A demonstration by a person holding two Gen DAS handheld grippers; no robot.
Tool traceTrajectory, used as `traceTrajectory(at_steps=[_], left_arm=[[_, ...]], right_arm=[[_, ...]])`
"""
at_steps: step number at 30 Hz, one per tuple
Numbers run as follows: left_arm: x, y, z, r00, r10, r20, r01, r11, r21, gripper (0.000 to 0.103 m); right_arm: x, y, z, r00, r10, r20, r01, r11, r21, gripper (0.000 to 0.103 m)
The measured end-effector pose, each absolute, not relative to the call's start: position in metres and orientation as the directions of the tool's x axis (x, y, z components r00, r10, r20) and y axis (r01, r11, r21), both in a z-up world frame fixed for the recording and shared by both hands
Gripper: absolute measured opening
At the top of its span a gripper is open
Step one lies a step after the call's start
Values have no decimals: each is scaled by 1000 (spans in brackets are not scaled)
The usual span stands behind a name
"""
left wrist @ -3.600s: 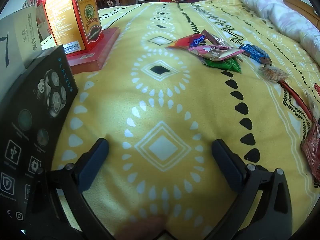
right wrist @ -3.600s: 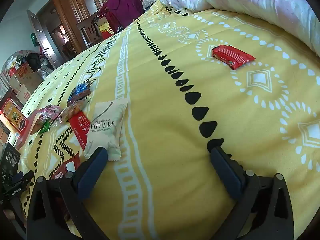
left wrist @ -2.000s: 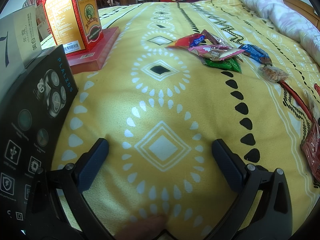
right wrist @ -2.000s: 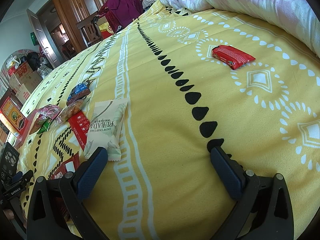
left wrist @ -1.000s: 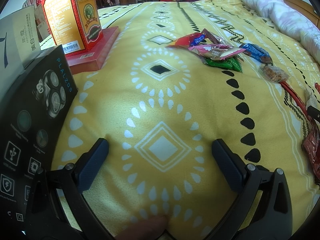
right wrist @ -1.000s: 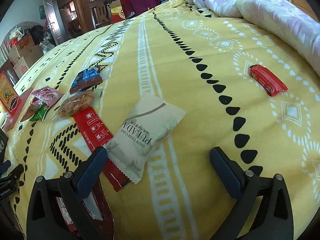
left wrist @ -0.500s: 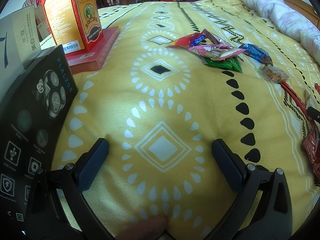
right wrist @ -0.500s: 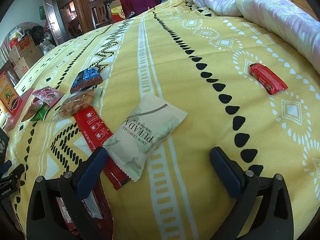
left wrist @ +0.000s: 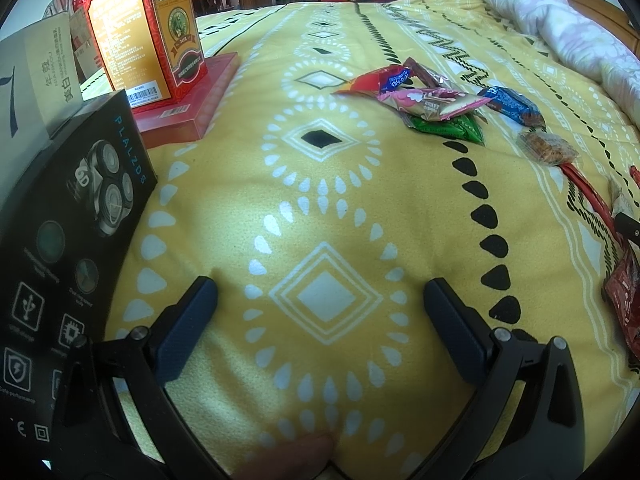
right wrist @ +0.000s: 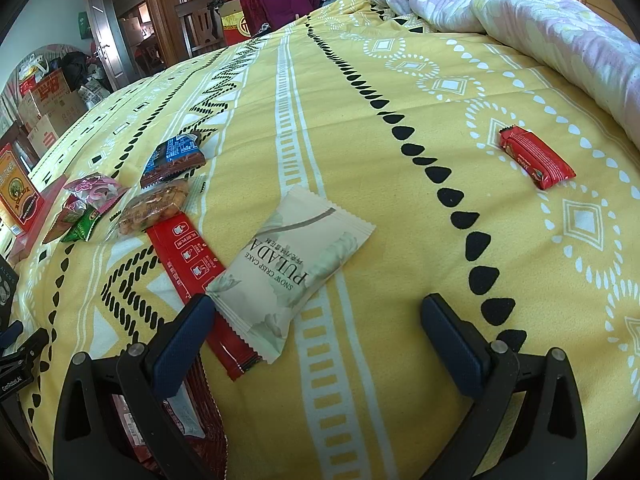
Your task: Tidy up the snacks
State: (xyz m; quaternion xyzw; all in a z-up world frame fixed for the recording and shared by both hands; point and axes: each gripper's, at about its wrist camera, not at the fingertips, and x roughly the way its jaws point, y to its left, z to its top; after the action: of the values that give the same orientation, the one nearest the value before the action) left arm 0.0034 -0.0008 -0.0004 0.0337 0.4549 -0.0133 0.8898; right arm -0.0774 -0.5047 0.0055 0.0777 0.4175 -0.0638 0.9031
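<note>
On the bed (right wrist: 360,80), a cake pack (right wrist: 290,272) lies just ahead of the right gripper (right wrist: 316,320), fingers spread apart; the left gripper (left wrist: 320,304) is held wide over bare blanket.

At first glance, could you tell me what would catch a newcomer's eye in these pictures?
The yellow patterned bedspread fills both views, scattered with snacks. Nearest the open right gripper lies a pale snow crisp cake packet, overlapping a long red packet; a red bar lies alone to the right. By the open left gripper stands a black shaver box.
</note>
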Motion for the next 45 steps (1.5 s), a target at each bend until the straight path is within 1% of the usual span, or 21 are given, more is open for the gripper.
traceTrajectory(at_steps=[45], left_arm=[[-1, 3, 1, 590, -22, -807, 57, 998, 15, 103]], right_arm=[[-77, -505, 6, 642, -50, -765, 180, 980, 87, 103]])
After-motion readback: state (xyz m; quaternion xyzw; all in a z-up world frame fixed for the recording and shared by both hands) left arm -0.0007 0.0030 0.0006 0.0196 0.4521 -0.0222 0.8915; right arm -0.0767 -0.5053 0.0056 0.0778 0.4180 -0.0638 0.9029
